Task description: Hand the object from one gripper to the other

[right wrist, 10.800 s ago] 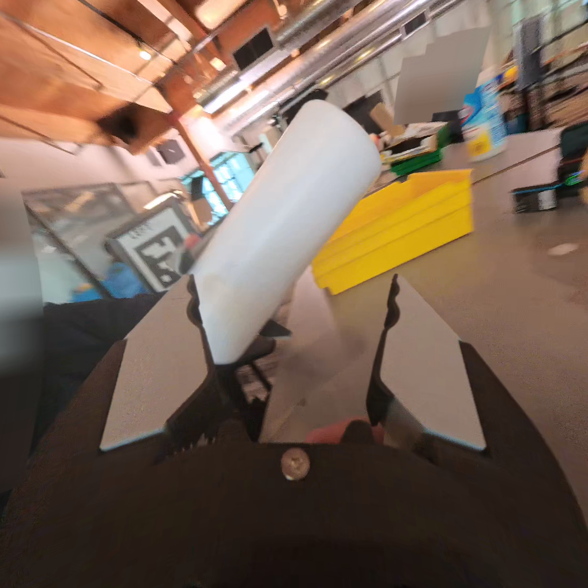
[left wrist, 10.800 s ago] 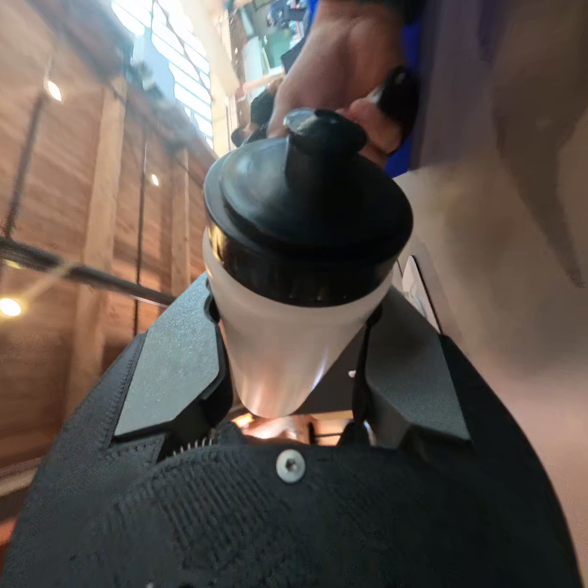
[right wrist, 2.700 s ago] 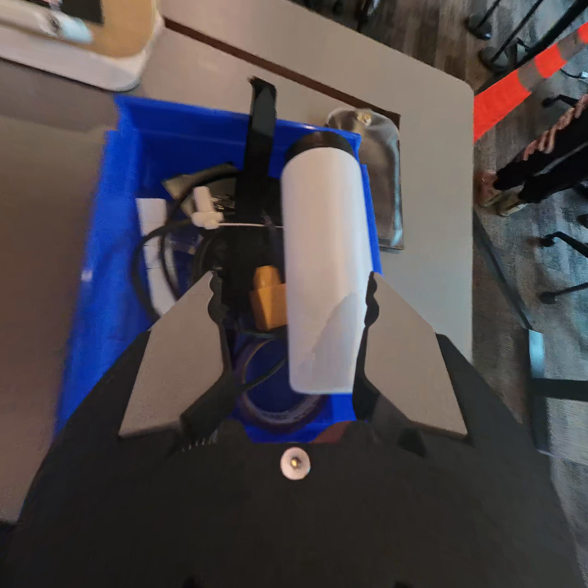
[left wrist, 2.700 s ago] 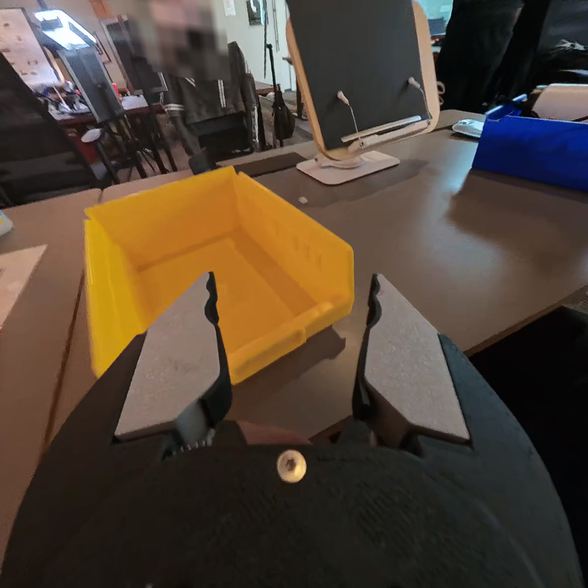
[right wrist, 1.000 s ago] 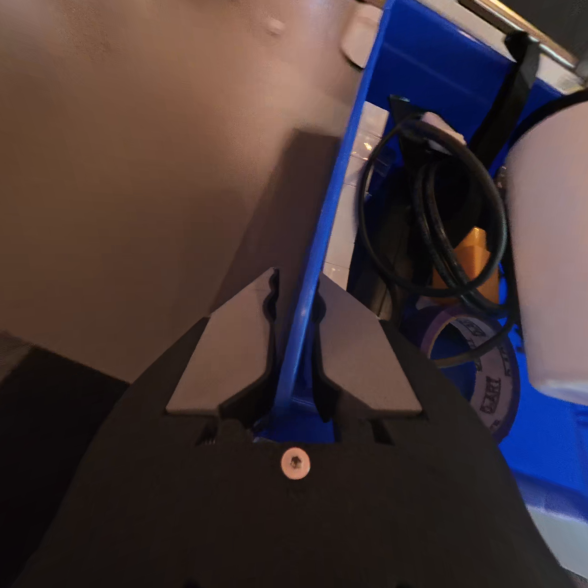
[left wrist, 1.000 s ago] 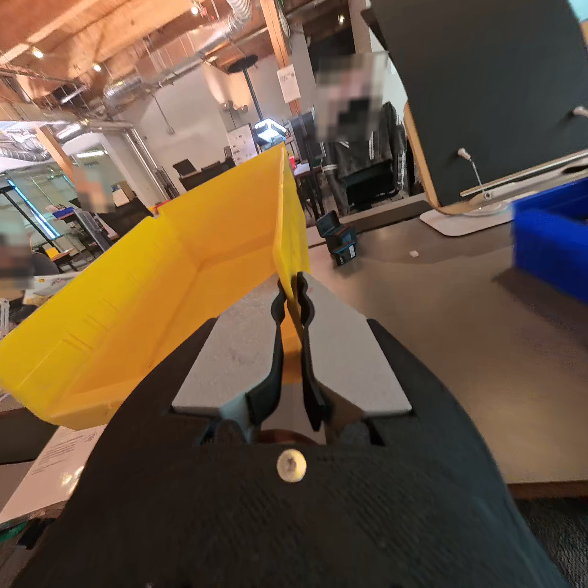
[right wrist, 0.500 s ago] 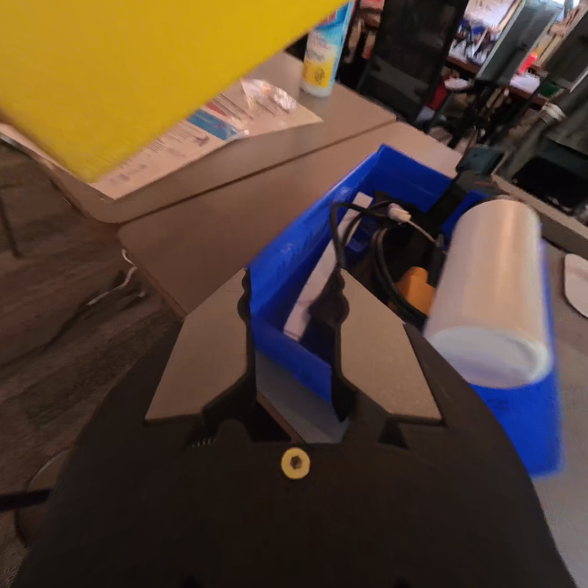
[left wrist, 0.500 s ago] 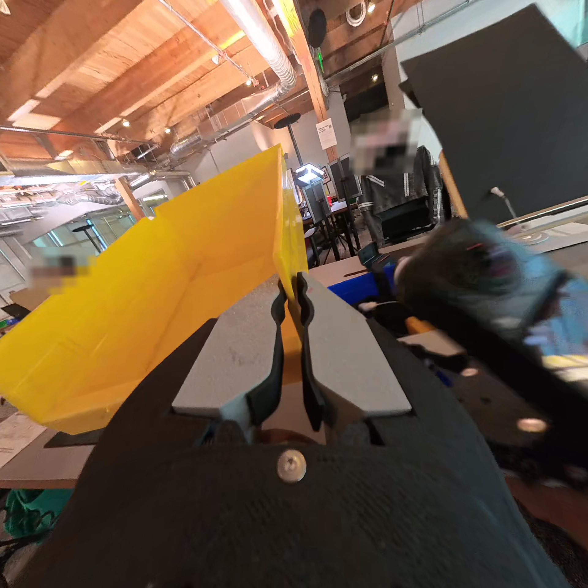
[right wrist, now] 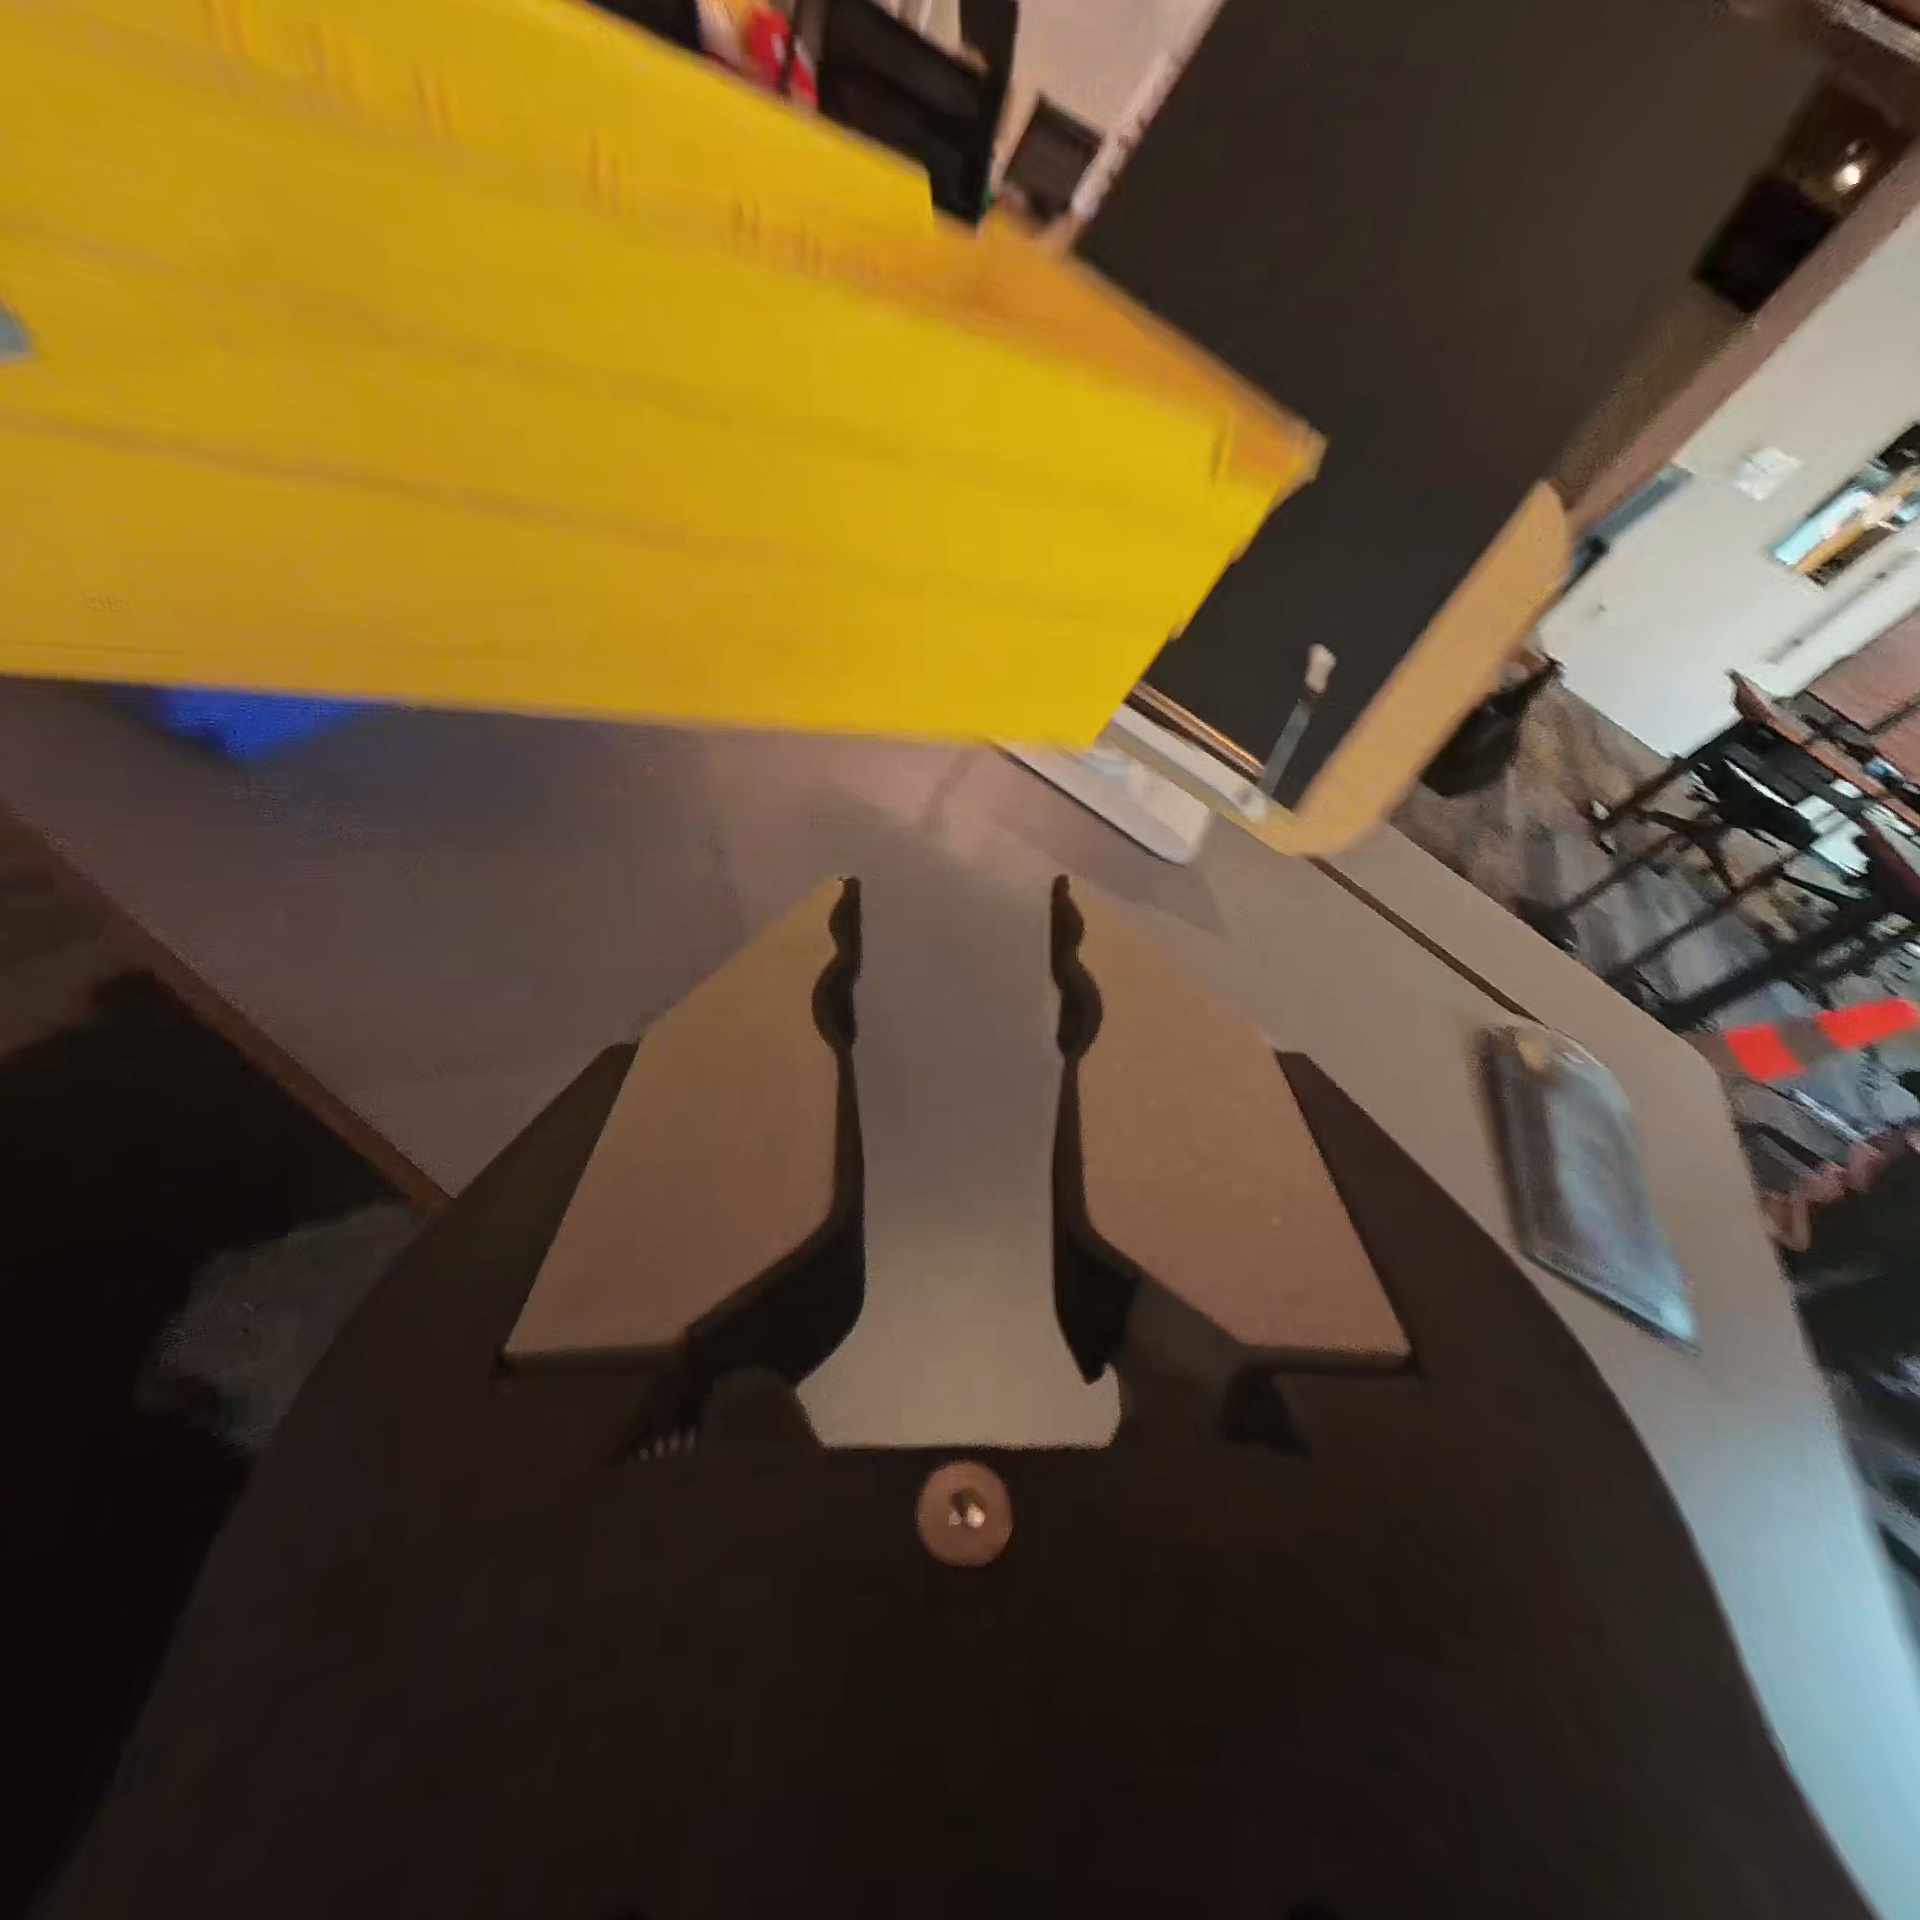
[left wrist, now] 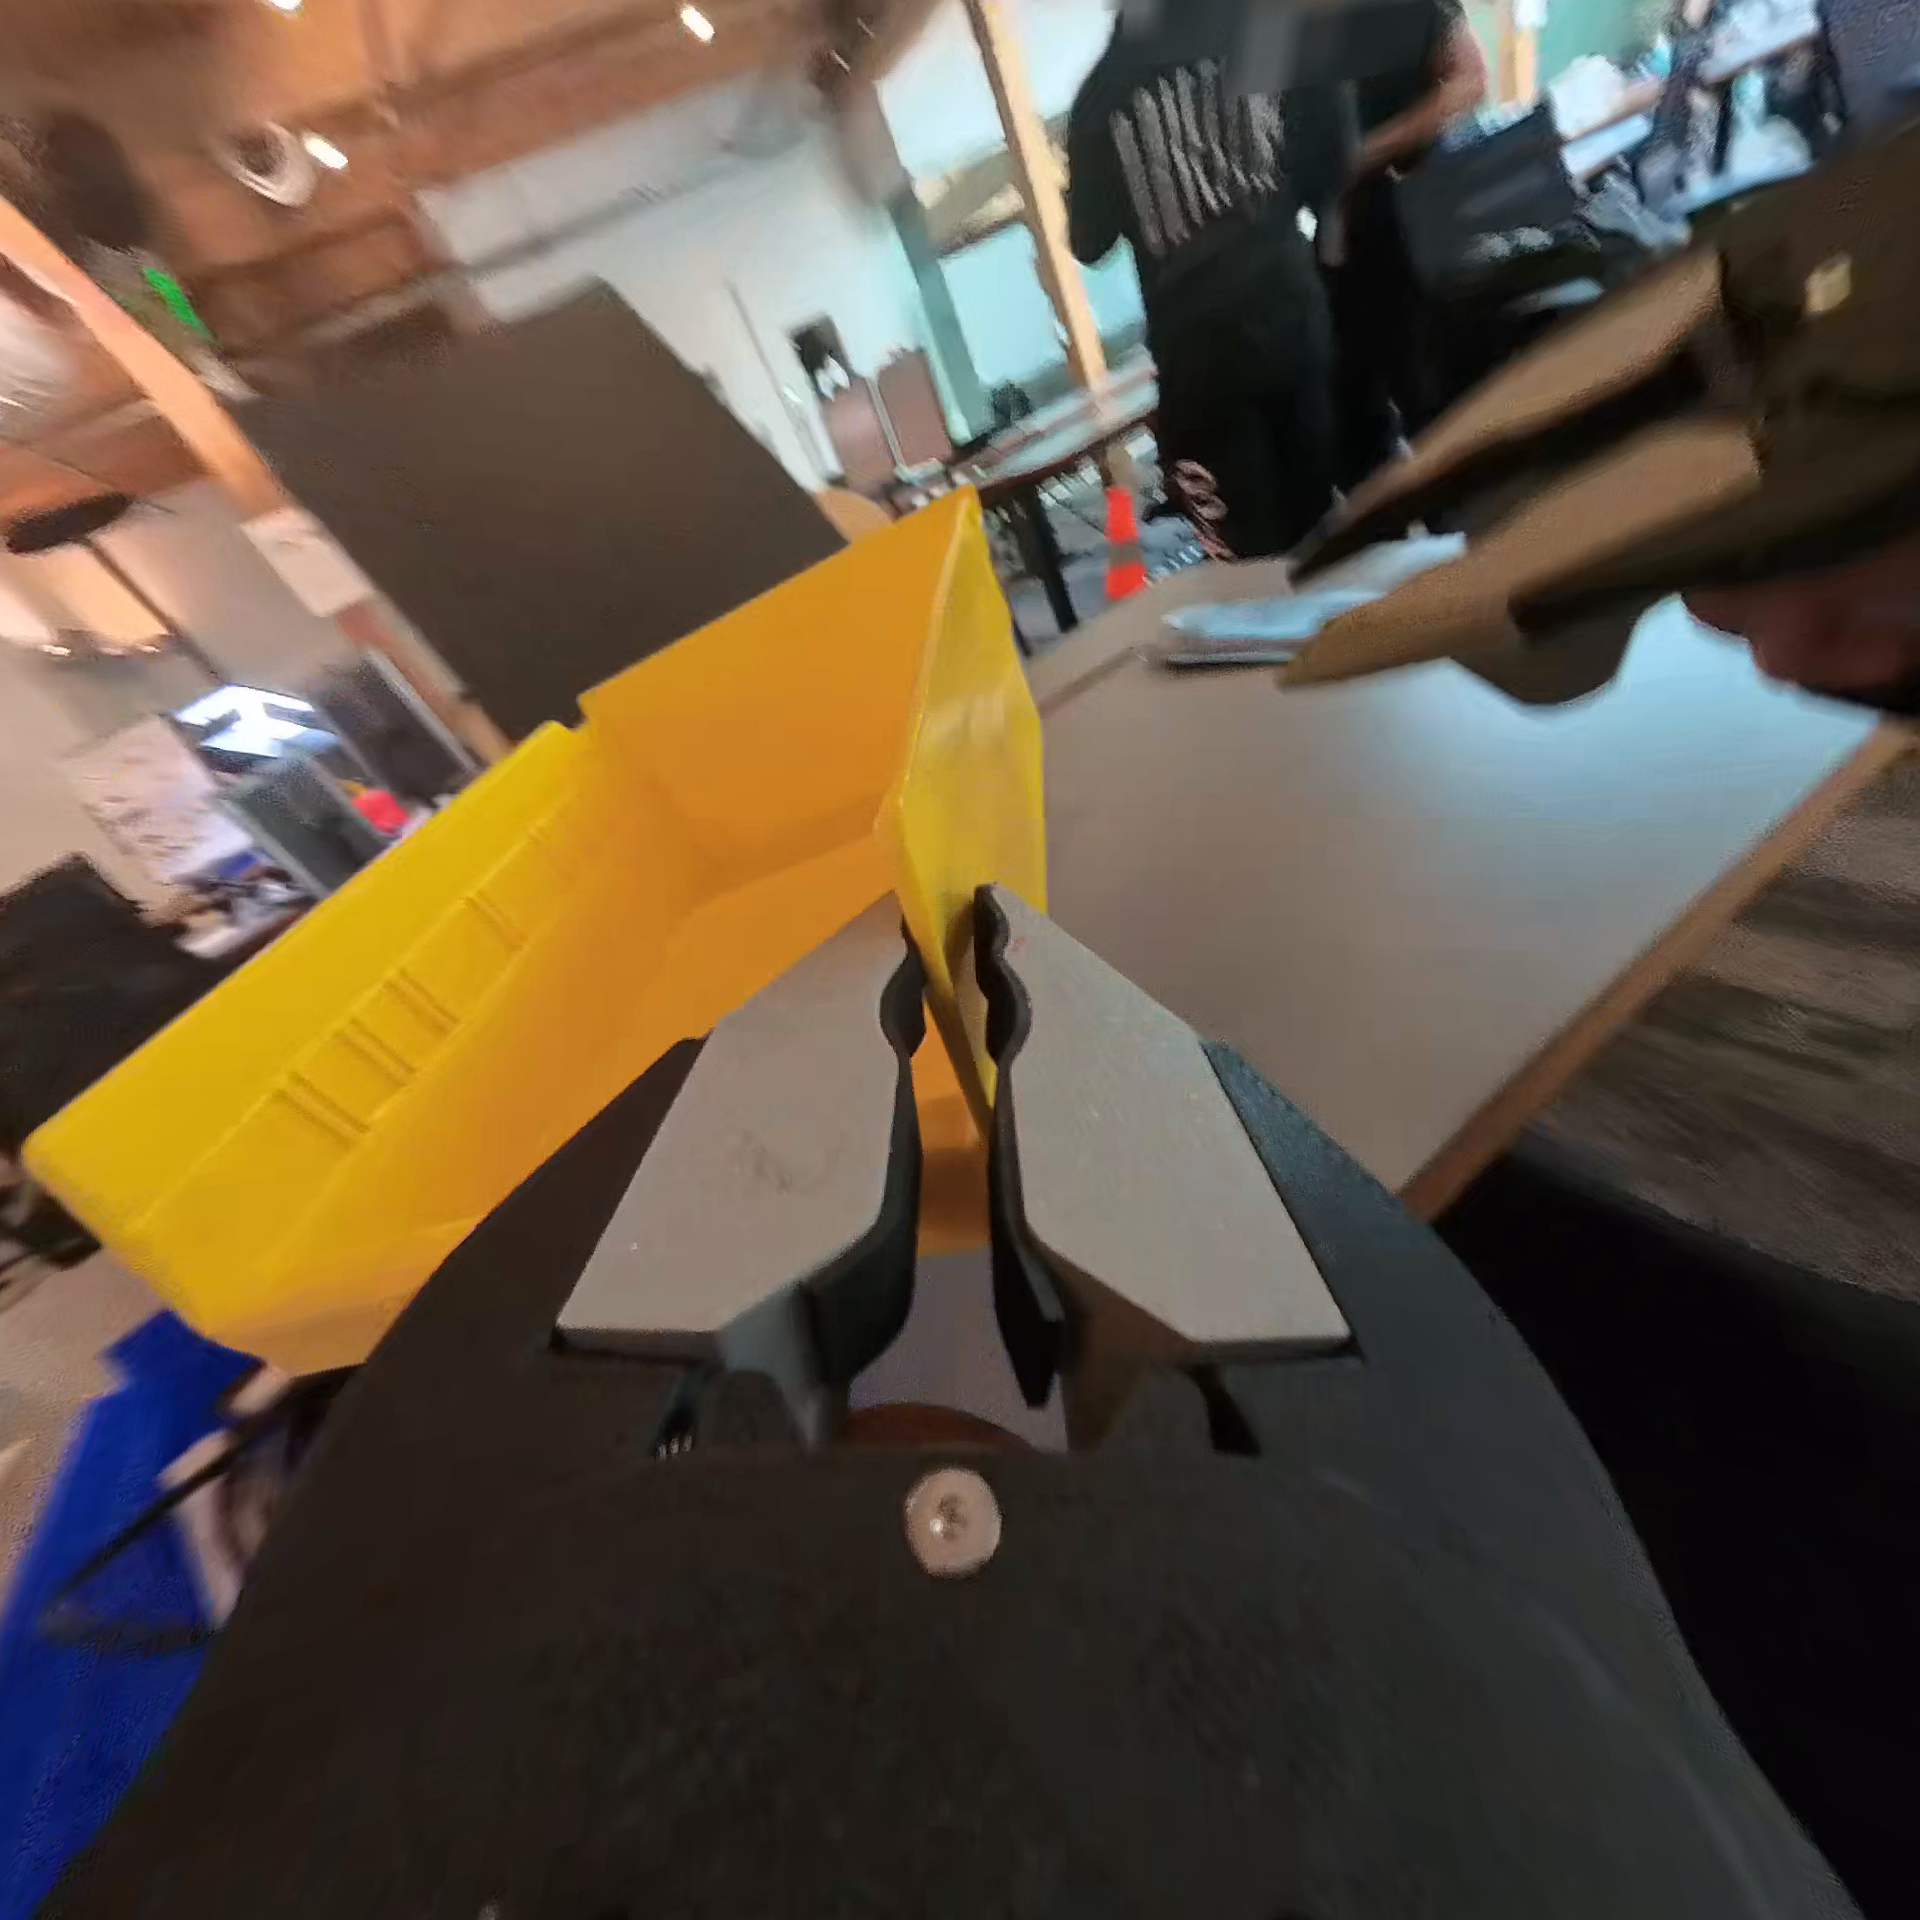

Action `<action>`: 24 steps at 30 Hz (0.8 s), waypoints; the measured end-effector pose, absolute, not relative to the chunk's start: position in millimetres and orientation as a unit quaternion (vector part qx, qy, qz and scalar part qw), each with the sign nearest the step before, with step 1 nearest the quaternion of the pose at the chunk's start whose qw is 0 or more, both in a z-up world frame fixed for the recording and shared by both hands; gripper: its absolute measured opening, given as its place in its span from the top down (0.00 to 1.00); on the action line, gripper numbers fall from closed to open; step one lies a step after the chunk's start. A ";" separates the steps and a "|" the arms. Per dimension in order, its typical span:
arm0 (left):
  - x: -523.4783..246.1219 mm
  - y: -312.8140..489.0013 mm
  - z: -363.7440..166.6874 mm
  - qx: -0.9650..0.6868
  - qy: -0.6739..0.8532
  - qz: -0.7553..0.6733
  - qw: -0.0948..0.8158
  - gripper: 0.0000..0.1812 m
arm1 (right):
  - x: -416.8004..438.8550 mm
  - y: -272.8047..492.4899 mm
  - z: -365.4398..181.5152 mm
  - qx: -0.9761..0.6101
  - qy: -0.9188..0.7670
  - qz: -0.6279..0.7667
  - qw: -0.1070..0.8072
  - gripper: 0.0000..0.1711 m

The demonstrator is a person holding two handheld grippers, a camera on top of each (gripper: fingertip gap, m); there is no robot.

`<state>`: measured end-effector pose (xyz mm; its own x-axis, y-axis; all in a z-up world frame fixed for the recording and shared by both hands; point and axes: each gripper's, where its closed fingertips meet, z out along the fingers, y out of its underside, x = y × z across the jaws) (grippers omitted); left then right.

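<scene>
Grey tabletop (left wrist: 1351,831) below: left gripper (left wrist: 948,940) jaws clamped on yellow bin (left wrist: 623,883) wall — bin held aloft; right gripper (right wrist: 954,904) jaws narrowly parted, holding nothing.

I see motion blur smearing both wide-angle views, ceiling lights (left wrist: 324,151) upper left, glare on the counter (left wrist: 1455,831).

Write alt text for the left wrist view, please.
The left gripper is shut on the side wall of a yellow bin, holding it above a grey table. The right gripper approaches from the upper right, empty.
</scene>
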<state>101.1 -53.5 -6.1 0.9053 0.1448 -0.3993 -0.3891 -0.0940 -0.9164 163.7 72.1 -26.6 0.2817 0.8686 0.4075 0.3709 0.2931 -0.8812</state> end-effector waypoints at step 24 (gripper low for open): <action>171.8 31.6 -102.4 -0.791 0.077 0.043 0.605 0.72 | 212.6 162.0 -33.6 -0.626 -0.479 0.165 0.593 0.72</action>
<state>171.8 31.6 -102.4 0.9843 -0.0701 -0.1618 -0.1745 -0.2550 -0.9511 212.6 162.0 -33.6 0.4872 0.7949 0.3616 0.4036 0.1622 -0.9005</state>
